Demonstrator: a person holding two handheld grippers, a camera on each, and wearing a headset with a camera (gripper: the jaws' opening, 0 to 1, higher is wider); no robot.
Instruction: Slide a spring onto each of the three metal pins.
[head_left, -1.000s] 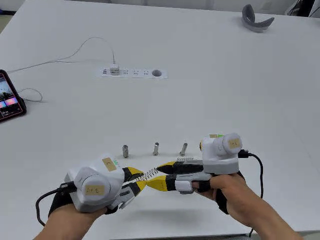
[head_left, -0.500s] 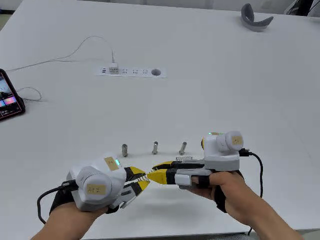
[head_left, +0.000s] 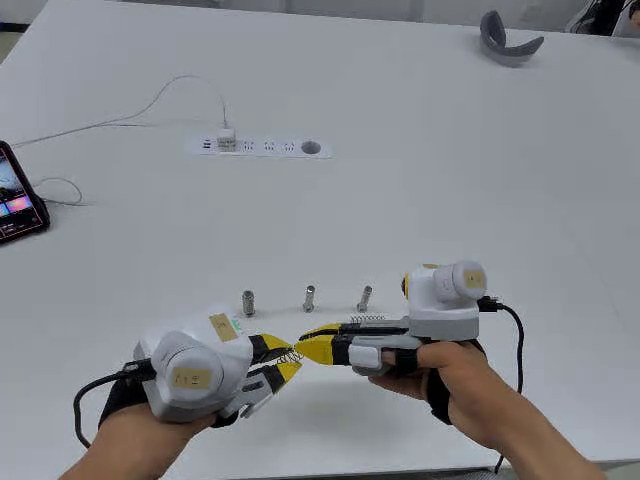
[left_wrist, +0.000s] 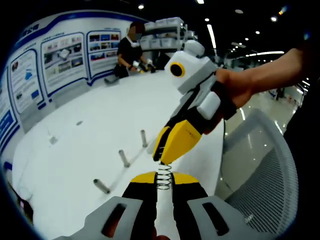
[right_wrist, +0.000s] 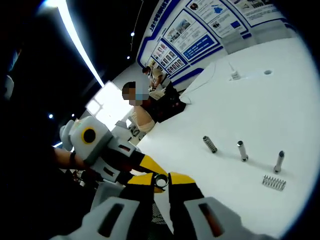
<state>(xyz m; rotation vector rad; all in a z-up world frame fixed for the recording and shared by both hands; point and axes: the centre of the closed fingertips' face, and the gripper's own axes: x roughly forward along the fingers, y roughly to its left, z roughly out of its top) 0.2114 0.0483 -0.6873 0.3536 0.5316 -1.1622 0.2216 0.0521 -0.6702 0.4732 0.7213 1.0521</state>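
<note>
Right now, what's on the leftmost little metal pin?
A small coiled metal spring sits around the leftmost short metal pin. Its coils cover the pin's shaft, so only the tip peeks out.

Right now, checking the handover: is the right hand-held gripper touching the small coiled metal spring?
Touching: the left gripper view shows the right hand-held gripper pinching the far end of the small coiled metal spring.

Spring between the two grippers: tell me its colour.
The spring is silvery grey metal; the left gripper view shows it best.
</note>
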